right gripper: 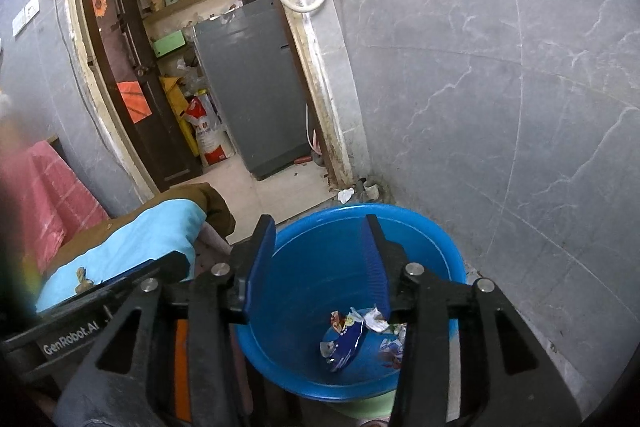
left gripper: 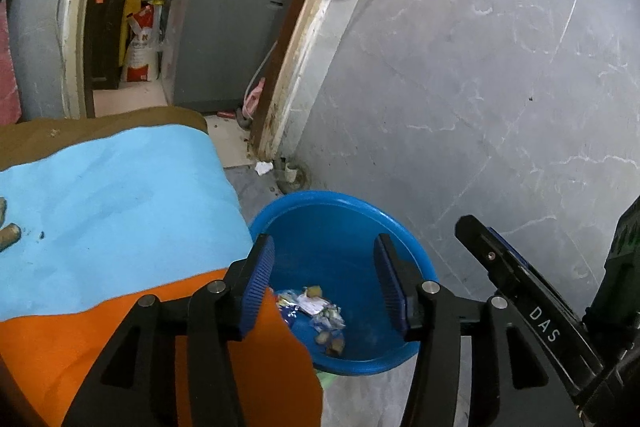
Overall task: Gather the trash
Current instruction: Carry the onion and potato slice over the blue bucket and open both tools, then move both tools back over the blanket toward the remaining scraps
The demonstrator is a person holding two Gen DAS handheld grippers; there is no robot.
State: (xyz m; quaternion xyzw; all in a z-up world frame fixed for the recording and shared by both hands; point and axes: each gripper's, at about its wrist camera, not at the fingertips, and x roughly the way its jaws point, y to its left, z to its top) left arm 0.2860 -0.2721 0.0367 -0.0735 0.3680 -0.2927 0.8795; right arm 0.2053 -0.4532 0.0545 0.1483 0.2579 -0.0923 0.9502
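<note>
A blue plastic bin (left gripper: 344,211) (right gripper: 432,231) stands on the floor beside the bed. Crumpled wrappers (left gripper: 320,311) (right gripper: 352,331) and small brown scraps (left gripper: 334,343) lie at its bottom. My left gripper (left gripper: 324,281) hangs over the bin's mouth, open, with nothing between its blue pads. My right gripper (right gripper: 320,263) is also above the bin, open and empty. The right gripper's black finger (left gripper: 504,267) shows at the right of the left wrist view. Two brown pieces (left gripper: 6,231) rest on the light blue sheet at the far left.
A bed with light blue sheet (left gripper: 112,203) and orange cloth (left gripper: 80,339) lies left of the bin. A grey marble wall (left gripper: 480,87) stands behind it. A doorway leads to a grey appliance (left gripper: 228,27). A white scrap (left gripper: 264,167) lies on the floor near the door frame.
</note>
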